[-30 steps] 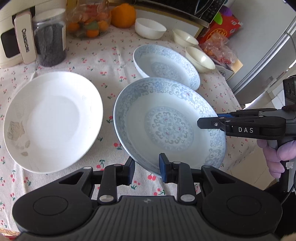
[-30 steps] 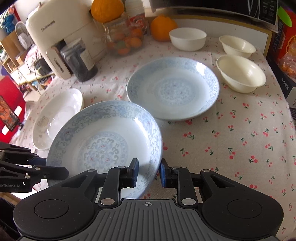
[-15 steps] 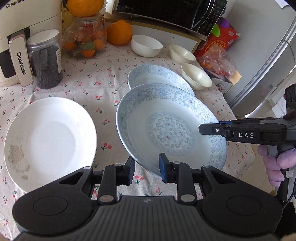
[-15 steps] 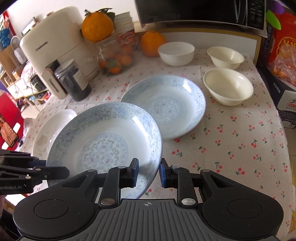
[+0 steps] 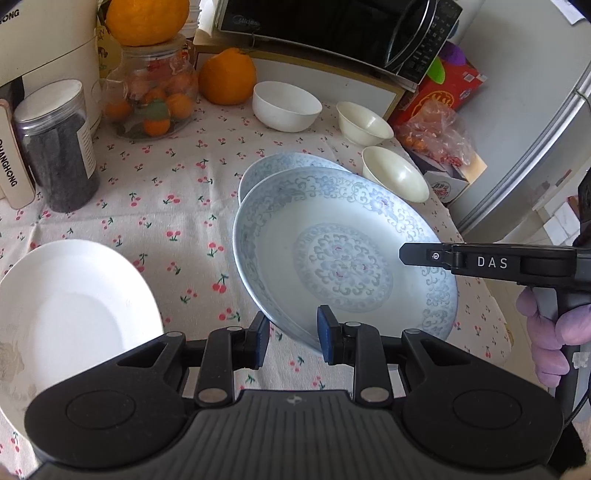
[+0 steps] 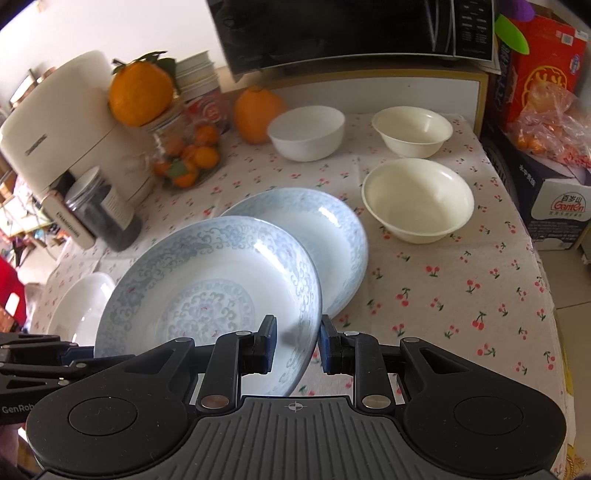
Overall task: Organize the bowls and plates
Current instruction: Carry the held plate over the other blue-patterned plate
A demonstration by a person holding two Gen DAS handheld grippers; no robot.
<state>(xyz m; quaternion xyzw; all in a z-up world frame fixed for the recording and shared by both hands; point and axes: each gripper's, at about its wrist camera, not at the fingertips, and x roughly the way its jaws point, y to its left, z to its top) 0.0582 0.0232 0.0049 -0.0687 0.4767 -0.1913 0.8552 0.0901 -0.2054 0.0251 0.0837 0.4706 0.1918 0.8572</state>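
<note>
2 grippers carry 1 blue-patterned plate (image 5: pixel 343 254) clear of the counter (image 5: pixel 173 206), tilted, partly over a second blue-patterned plate (image 6: pixel 325 236) that lies flat on the cherry-print cloth. Left gripper (image 5: pixel 291 338): fingers pinch the near rim of the raised plate, rim between the blue pads. Right gripper (image 6: pixel 295 345): fingers pinch the opposite rim, 1 pad inside the plate and 1 under it; seen from the left wrist view it reaches in side-on, held by a hand in a purple glove (image 5: pixel 550 339).

Beyond the plates stand 3 bowls: 1 cream bowl (image 6: pixel 417 199) just beside the flat plate, another cream bowl (image 6: pixel 412 129) behind it, and 1 white bowl (image 6: pixel 306 131) near the back edge. A plain white plate (image 5: pixel 70 310) lies well apart to the left.

Back of counter: glass jar of small oranges (image 5: pixel 155 92) with a large orange (image 5: pixel 147 20) on its lid, a second large orange (image 5: pixel 227 75) beside it, a clear canister with dark contents (image 5: pixel 55 147), a cream appliance (image 6: pixel 62 118), and a black microwave (image 5: pixel 332 26) on a raised shelf.
</note>
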